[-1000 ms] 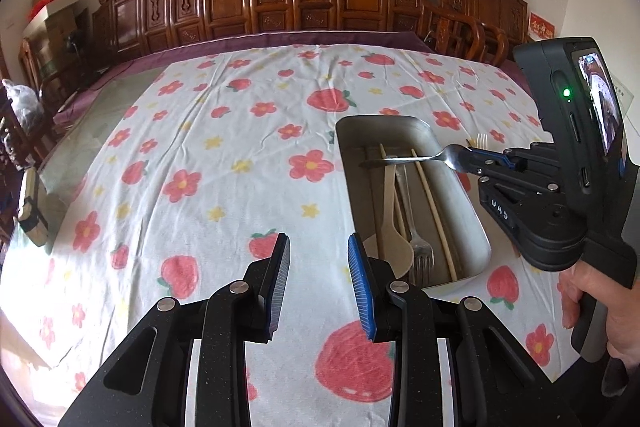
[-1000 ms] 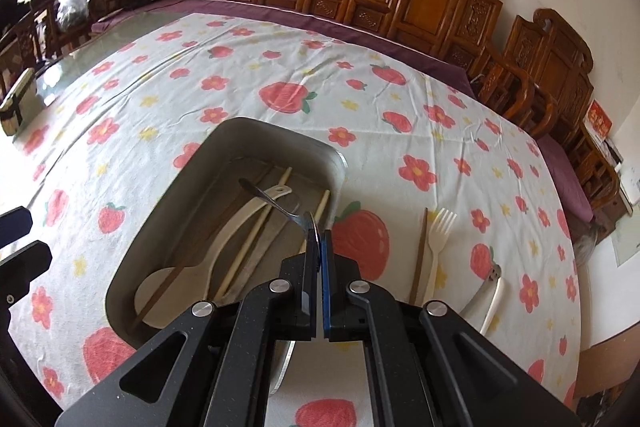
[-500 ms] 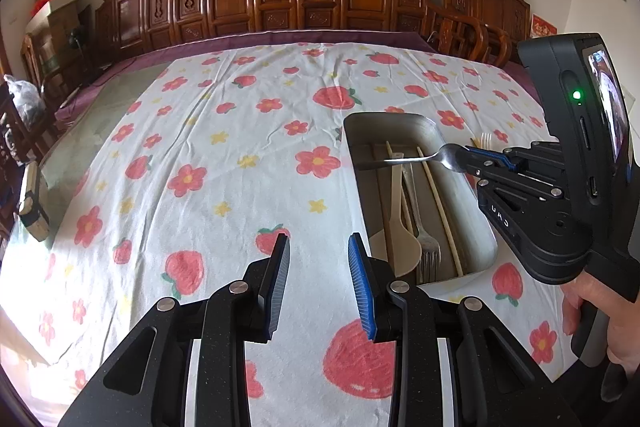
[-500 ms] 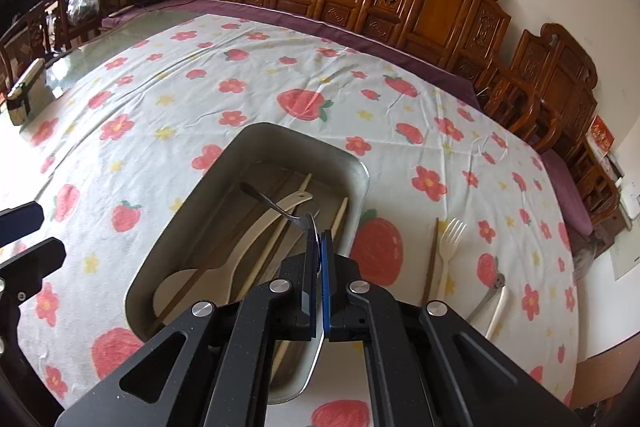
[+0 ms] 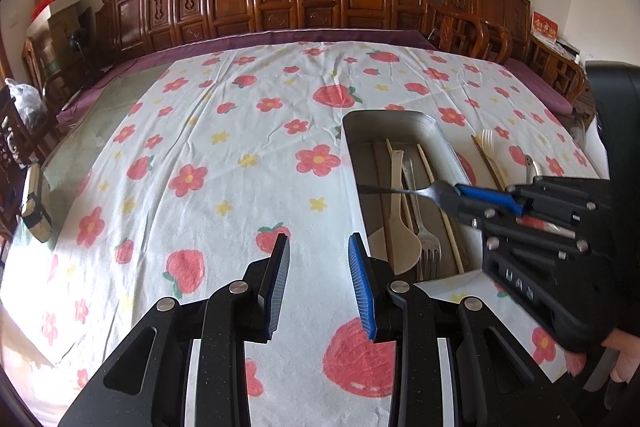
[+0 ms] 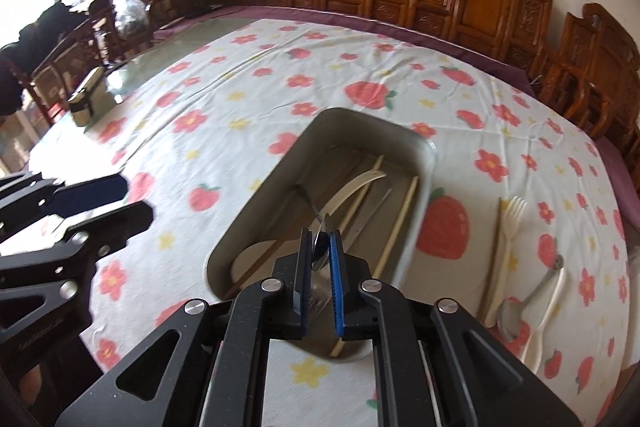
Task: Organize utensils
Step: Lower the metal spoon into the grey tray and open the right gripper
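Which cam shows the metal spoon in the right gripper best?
Left wrist: the metal spoon shows side-on, handle out over the tray. Right wrist sees only its bowl edge-on between the right gripper pads.

Right gripper (image 6: 319, 247) just parted around the spoon (image 6: 320, 253) (over the tray (image 6: 256, 195)).

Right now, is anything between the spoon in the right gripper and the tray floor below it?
Nothing blocks the drop. The metal spoon sits between the right gripper's just-opening jaws, above the tray; utensils already inside lie flat beneath it.
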